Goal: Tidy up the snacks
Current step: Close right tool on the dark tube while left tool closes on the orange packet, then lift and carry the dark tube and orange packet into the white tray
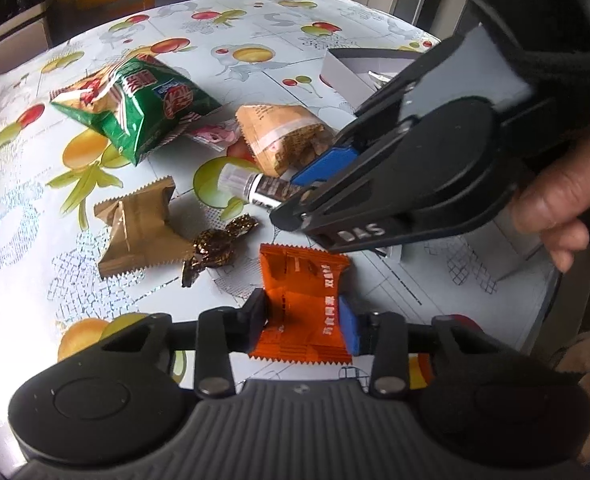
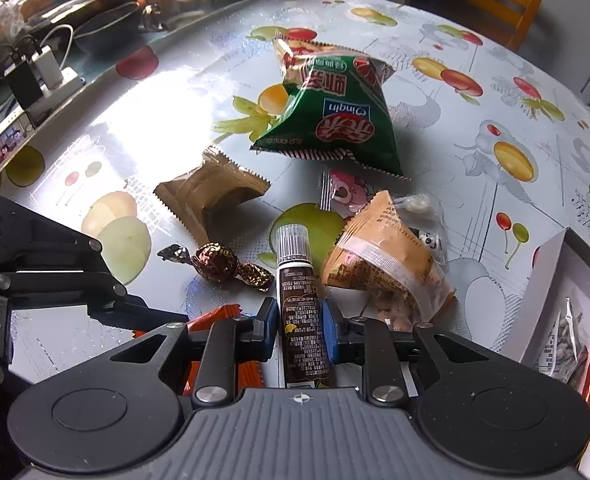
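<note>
My left gripper is shut on an orange snack packet just above the table. My right gripper is shut on a brown tube with a clear cap; in the left wrist view the tube pokes out of the right gripper. On the table lie a green chip bag, a tan packet, a foil-wrapped candy, a pale orange snack bag and a pink bear packet. A white box at right holds packets.
The table has a fruit-print cloth. A power strip with chargers and clutter sit on a raised glass shelf at far left. A yellow wooden chair stands beyond the table. A small panda item lies behind the pale orange bag.
</note>
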`<state>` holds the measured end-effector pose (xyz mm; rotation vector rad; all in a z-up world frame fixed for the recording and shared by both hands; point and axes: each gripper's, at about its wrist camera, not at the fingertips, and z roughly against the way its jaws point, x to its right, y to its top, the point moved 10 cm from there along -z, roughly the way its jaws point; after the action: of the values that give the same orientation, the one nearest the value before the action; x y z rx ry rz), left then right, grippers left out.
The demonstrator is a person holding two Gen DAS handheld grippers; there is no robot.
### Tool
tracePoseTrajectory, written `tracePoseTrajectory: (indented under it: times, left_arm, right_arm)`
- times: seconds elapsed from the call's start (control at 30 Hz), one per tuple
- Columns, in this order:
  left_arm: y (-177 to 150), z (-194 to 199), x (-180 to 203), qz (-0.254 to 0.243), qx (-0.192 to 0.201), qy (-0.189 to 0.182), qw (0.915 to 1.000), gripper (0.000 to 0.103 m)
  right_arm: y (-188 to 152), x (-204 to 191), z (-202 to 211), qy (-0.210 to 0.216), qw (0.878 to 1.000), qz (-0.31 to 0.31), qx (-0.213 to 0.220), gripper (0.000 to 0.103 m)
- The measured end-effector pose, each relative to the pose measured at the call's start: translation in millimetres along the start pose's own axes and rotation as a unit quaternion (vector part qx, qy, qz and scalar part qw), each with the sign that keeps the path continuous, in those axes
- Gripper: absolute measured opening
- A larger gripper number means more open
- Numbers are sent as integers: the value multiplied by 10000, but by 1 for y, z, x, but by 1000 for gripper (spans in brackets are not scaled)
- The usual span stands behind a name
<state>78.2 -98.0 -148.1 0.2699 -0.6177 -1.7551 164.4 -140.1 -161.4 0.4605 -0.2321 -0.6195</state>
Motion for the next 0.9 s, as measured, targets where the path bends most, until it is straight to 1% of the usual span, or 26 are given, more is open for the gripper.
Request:
tracePoseTrajectory:
  times: [0.17, 0.33, 0.53, 0.9]
  left_arm:
    - [-2, 5, -1, 9, -2, 21, 10000, 34]
    - [1, 16, -7, 105, 160, 112, 9998, 34]
    - [9, 28, -12, 160, 308, 225, 9991, 34]
    - [29, 37, -4, -21, 487, 262, 9985, 34]
  right_arm:
    - [3, -3, 11, 17, 9999, -8, 144, 26]
    - [4, -6, 26, 27, 9995, -77, 301, 26]
    - [7, 1, 43, 13, 9982, -320, 516, 26]
    - [3, 16, 67, -92, 9942, -739, 779, 26]
